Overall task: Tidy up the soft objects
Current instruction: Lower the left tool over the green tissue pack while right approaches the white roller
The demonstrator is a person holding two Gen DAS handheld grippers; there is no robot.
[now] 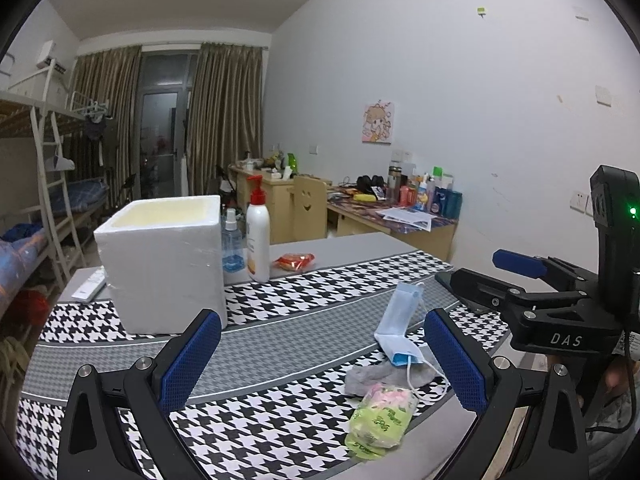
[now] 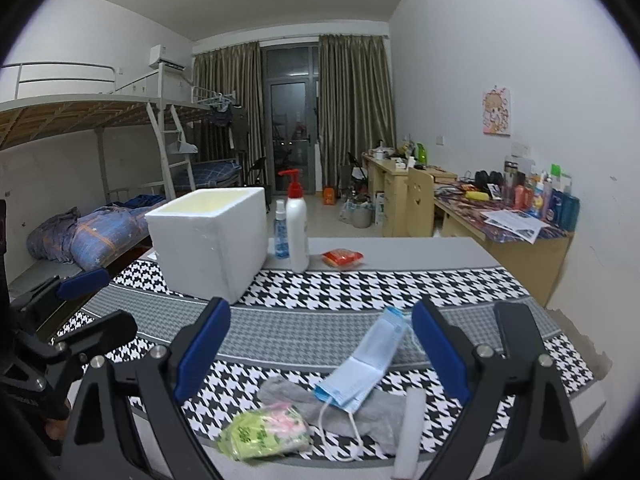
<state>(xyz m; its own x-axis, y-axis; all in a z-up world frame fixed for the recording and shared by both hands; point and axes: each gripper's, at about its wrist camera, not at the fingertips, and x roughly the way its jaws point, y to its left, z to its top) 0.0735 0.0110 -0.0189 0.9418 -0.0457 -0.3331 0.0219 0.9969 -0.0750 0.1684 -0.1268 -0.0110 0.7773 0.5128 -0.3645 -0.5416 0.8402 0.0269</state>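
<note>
Left wrist view: the left gripper [image 1: 322,354], with blue-padded fingers [image 1: 192,360], is spread wide above the houndstooth-patterned black-and-white tablecloth [image 1: 304,292] and holds nothing. At 3 o'clock the black body of the right gripper [image 1: 520,276] enters the view; it is seen from the side there, and its opening cannot be judged. A white remote control [image 1: 89,286] lies at 9 o'clock, left of the white square foam box [image 1: 164,264]; the right wrist view does not show it clearly.

Right wrist view: the right gripper [image 2: 320,344] is likewise opened wide and empty, touching none of the items. Only this view shows a white foam strip [image 2: 410,428] at 5 o'clock, lying beside the grey sock [image 2: 360,408]. The left gripper appears at 9 o'clock, partly cut off.

Both views: the soft objects lie together near the table's front edge. The folded light-blue face mask [image 1: 394,320] rests partly on the grey sock, and the green-and-pink tissue packet [image 1: 380,420] lies just beside the sock, towards the camera. The foam box stands open-topped at 11 o'clock, well apart from them. Just beside the box stand a white pump bottle with a red nozzle [image 1: 258,232] and a small blue spray bottle [image 1: 232,244]; a red snack packet [image 1: 294,261] lies near them.
</note>
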